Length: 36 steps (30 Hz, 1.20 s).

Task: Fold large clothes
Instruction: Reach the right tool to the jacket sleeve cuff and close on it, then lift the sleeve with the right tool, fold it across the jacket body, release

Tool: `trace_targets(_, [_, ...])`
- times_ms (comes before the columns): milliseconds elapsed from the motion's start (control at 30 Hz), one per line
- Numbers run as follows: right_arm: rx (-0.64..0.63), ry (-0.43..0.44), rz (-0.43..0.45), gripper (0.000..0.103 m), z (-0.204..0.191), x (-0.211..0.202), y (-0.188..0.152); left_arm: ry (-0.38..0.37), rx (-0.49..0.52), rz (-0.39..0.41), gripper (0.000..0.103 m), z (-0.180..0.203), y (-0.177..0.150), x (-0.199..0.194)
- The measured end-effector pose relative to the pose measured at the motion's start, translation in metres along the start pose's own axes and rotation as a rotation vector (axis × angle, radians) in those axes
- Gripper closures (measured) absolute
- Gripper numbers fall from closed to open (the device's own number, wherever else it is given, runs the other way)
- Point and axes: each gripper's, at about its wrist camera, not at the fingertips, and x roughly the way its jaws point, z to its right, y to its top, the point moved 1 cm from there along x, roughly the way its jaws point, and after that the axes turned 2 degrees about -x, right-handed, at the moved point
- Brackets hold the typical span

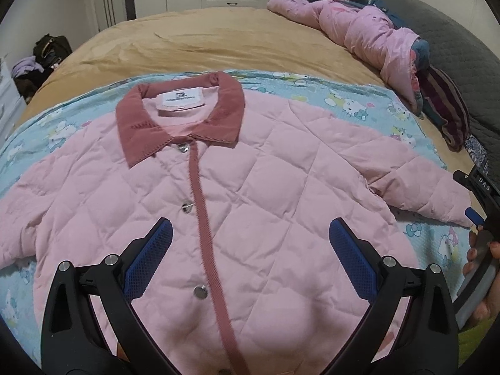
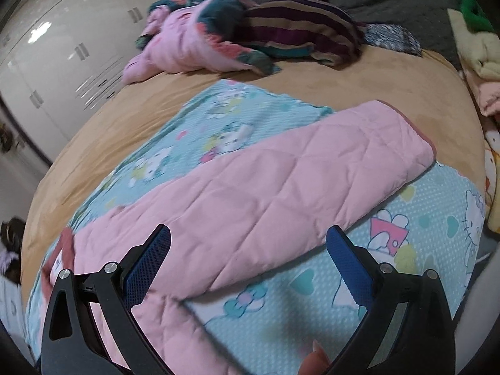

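Note:
A pink quilted jacket with a dusty-rose collar lies flat, front up and buttoned, on a blue cartoon-print sheet. Its sleeves spread to both sides. My left gripper hovers open above the jacket's lower front, with nothing between its fingers. In the right wrist view the jacket's right sleeve stretches away toward its cuff. Open and holding nothing, my right gripper hangs over the upper part of that sleeve. It also shows at the left wrist view's right edge, as the right gripper held by a hand.
The sheet lies on a tan bedspread. A crumpled pink duvet and a striped blanket are heaped at the far side of the bed. White wardrobes stand behind. Folded cloths pile at the right.

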Motion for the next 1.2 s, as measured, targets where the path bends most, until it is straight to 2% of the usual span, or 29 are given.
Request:
trace_targets(300, [0.206, -0.084, -0.021, 0.004, 0.059, 0.041, 0.007, 0.002, 0.016, -0.010, 0.009, 0.018, 0.015, 0.033])
trace_targets(500, [0.360, -0.080, -0.080, 0.004, 0.105, 0.067, 0.007, 0.012, 0.010, -0.034, 0.009, 0.017, 0.017, 0.045])
trace_targets(600, [0.437, -0.026, -0.072, 0.004, 0.126, 0.082, 0.011, 0.014, 0.000, -0.039, 0.009, 0.013, 0.015, 0.047])
trace_targets(833, [0.515, 0.075, 0.038, 0.005, 0.153, 0.095, 0.029, 0.015, -0.014, -0.049, 0.009, 0.001, 0.012, 0.036])
trace_targets(900, [0.532, 0.079, 0.043, 0.017, 0.157, 0.097, 0.033, 0.021, -0.008, -0.036, 0.009, -0.002, 0.015, 0.027])
trace_targets(1000, [0.548, 0.145, 0.058, 0.036, 0.157, 0.094, 0.037, 0.030, -0.011, -0.012, 0.009, -0.006, 0.020, 0.017])
trace_targets(1067, [0.518, 0.162, 0.054, 0.063, 0.154, 0.096, 0.041, 0.038, -0.022, 0.000, 0.009, -0.012, 0.022, 0.011])
trace_targets(1100, [0.491, 0.179, 0.062, 0.071, 0.150, 0.094, 0.045, 0.049, -0.031, -0.001, 0.009, -0.017, 0.024, 0.008])
trace_targets(1200, [0.413, 0.240, 0.104, 0.079, 0.135, 0.076, 0.058, 0.051, -0.027, 0.009, 0.009, -0.021, 0.030, -0.001])
